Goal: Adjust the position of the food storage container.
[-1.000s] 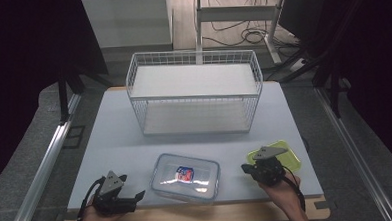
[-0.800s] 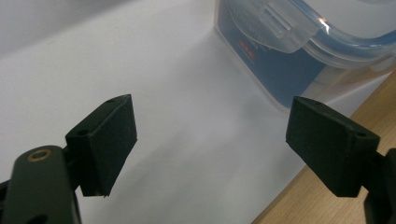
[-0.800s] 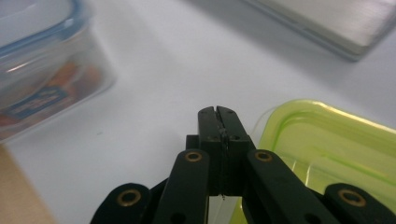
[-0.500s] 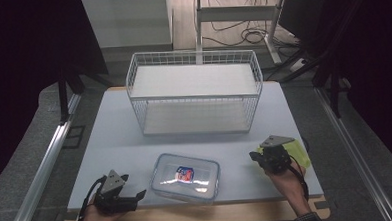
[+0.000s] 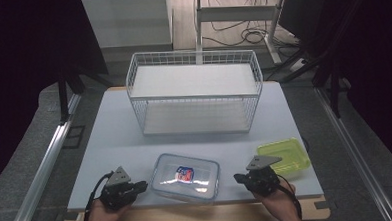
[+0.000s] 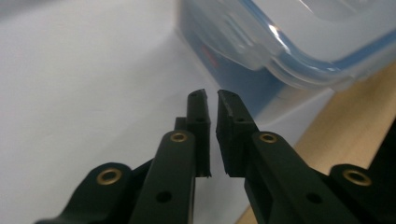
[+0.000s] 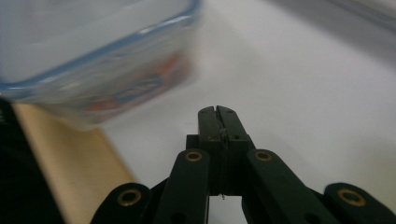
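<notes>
Left gripper (image 5: 137, 185): I saw its jaws had just been closing, nearly together, nothing between them.
Right gripper (image 5: 238, 177): jaws pressed together, empty.
Clear lidded container (image 5: 186, 177): between my two grippers, just beyond each tip, untouched.
Green lid (image 5: 284, 155): behind the right gripper.

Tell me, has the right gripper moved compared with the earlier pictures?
Yes. The right gripper has shifted left, off the green lid, toward the clear container. Its jaws are shut on nothing.

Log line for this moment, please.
left gripper: just closed, empty | right gripper: shut, empty | lidded container: between them, untouched
</notes>
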A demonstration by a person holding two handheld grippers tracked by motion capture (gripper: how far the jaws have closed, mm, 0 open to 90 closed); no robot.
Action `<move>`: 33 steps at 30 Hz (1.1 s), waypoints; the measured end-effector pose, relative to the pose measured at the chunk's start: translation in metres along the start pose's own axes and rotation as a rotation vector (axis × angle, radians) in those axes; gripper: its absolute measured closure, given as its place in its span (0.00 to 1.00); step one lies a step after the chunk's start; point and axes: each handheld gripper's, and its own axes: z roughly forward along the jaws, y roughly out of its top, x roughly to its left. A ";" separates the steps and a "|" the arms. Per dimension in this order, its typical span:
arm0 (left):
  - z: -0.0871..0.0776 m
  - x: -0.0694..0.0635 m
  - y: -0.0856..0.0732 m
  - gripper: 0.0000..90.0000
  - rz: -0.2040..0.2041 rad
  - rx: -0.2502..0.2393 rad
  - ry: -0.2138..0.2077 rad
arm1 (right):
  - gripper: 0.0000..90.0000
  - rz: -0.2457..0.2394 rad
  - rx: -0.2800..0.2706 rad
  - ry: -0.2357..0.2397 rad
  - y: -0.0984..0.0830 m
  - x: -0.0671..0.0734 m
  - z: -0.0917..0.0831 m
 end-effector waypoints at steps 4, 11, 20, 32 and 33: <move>0.003 -0.005 0.002 0.95 -0.006 -0.008 -0.041 | 0.99 -0.004 0.006 0.084 -0.001 0.020 0.004; 0.007 -0.006 0.005 0.99 -0.034 -0.013 -0.028 | 0.99 -0.050 0.039 0.166 -0.001 0.047 0.014; 0.018 -0.014 0.015 0.99 -0.053 -0.031 -0.065 | 0.99 -0.024 0.032 0.085 0.000 0.035 0.011; 0.037 -0.023 0.031 0.98 -0.031 -0.023 -0.063 | 0.99 0.021 0.005 0.032 -0.003 0.003 0.005; 0.038 -0.024 0.032 0.98 -0.026 -0.021 -0.060 | 0.99 0.019 0.001 0.019 -0.002 0.000 0.005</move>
